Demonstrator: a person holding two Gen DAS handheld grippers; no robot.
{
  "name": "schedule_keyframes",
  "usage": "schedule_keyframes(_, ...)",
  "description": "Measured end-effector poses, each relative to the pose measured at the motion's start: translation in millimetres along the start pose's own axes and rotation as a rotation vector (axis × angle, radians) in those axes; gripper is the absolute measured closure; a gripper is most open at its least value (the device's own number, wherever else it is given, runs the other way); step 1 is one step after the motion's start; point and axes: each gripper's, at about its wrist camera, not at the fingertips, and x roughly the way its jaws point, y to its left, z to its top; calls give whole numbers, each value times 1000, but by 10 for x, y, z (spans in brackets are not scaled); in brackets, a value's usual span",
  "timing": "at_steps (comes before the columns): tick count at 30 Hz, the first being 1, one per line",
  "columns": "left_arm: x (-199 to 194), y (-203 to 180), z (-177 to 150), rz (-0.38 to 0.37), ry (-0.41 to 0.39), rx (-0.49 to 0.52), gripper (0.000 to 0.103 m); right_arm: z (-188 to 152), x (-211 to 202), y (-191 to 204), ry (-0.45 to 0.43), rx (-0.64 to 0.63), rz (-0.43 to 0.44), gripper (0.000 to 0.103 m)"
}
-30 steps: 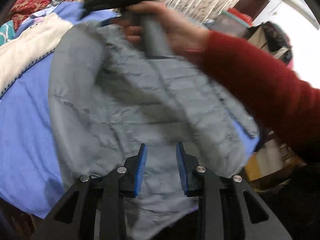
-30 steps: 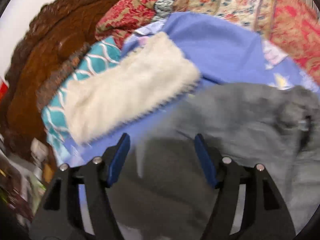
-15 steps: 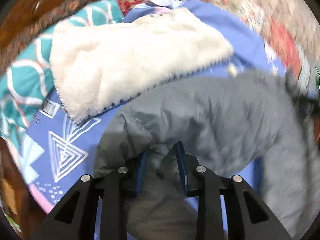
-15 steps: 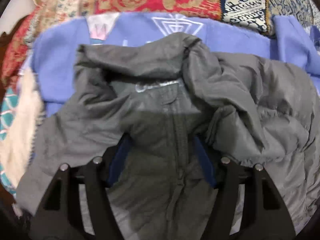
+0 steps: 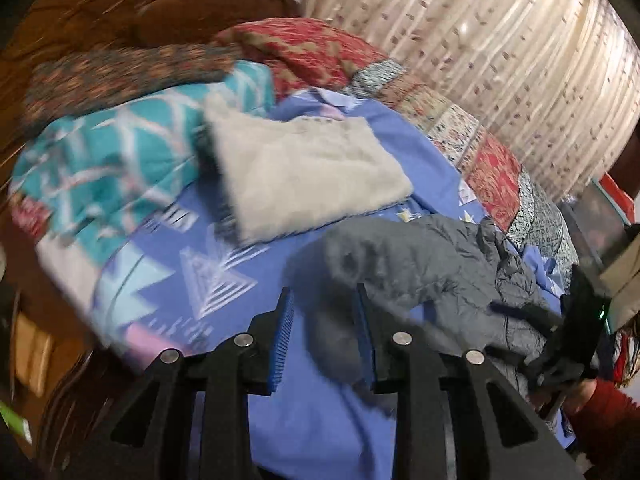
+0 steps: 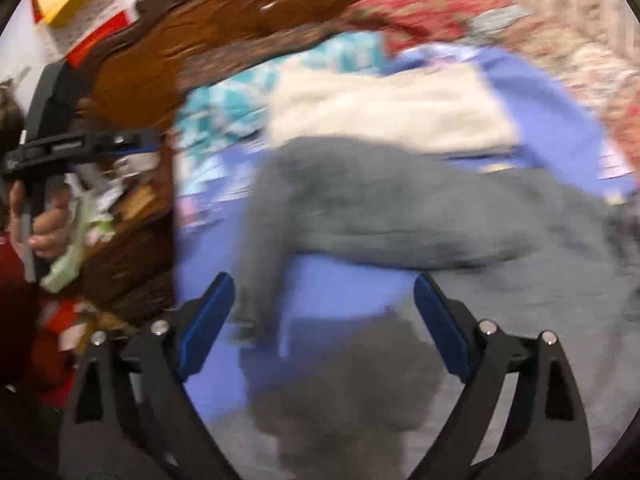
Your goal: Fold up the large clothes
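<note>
1. While it lies spread on the blue bedsheet (image 5: 320,420), the grey puffer jacket (image 5: 420,272) fills the near right part of the bed, one sleeve (image 6: 264,240) bent down toward the bed's edge.
2. Between the fingers of the left gripper (image 5: 324,336) sits a blurred end of the jacket; the blue pads stand a little apart and are not pressed on the cloth, though the blur makes contact hard to judge.
3. Hovering above the sleeve and sheet, the right gripper (image 6: 324,320) has its fingers spread wide, holding nothing.
4. Just beyond the jacket lies a folded cream fleece (image 5: 304,172), its near edge touching or overlapping the grey fabric in the right wrist view.
5. Left of the fleece is a teal patterned blanket (image 5: 108,168); behind both runs a red patterned quilt (image 5: 312,52).
6. Behind the bedding rises a carved wooden headboard (image 6: 192,40), and a pale curtain (image 5: 500,60) hangs at the right.
</note>
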Motion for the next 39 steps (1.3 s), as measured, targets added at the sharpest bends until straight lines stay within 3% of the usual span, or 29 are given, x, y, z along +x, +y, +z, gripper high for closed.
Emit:
schedule_keyframes(3,-50,287,-63,6,14,-26,51,-69,410,285,87,-8,-43,19)
schedule_keyframes(4,-53,341,-115,6,24,-39,51,-73,580,303,152,-2,-52,63)
schedule_keyframes(5,-25,408,-124,7,31,-44,51,-46,649,266,205,-2,-54,100)
schedule_keyframes(7,1,471,-140,20,41,-42,51,181,566,21,188,29,-83,100)
schedule_keyframes(11,140,224,-63,-11,46,1,51,784,-402,-772,53,51,-271,100)
schedule_keyframes(14,349,-123,105,-62,43,56,51,946,-1065,-1592,26,152,-392,100)
schedule_keyframes(17,690,-748,251,-135,44,130,51,751,-1479,-2476,53,302,-470,100)
schedule_keyframes(20,1168,-1418,414,-228,87,199,51,257,-1637,-3282,88,514,-495,100)
schedule_keyframes(22,1563,-1940,458,-297,134,265,51,-80,-1575,-3544,103,616,-496,100)
schedule_keyframes(25,2236,-2664,440,-318,206,350,51,-456,-1411,-3757,132,723,-498,100)
schedule_keyframes(28,2877,-3091,414,-247,266,408,51,-788,-1373,-3846,142,790,-502,100)
schedule_keyframes(31,3629,-3161,321,-63,412,426,51,-1033,-1515,-3987,111,853,-517,100)
schedule_keyframes(33,3902,-3157,143,19,440,524,51,-1202,-1602,-4083,87,881,-542,82)
schedule_keyframes(34,3892,-3185,78,33,405,577,51,-1245,-1632,-4112,81,894,-555,57)
schedule_keyframes(35,3851,-3224,30,51,378,628,51,-1322,-1713,-4150,56,918,-570,46)
schedule_keyframes(39,3725,-3207,0,101,359,690,51,-1709,-2342,-4179,-179,1083,-507,45)
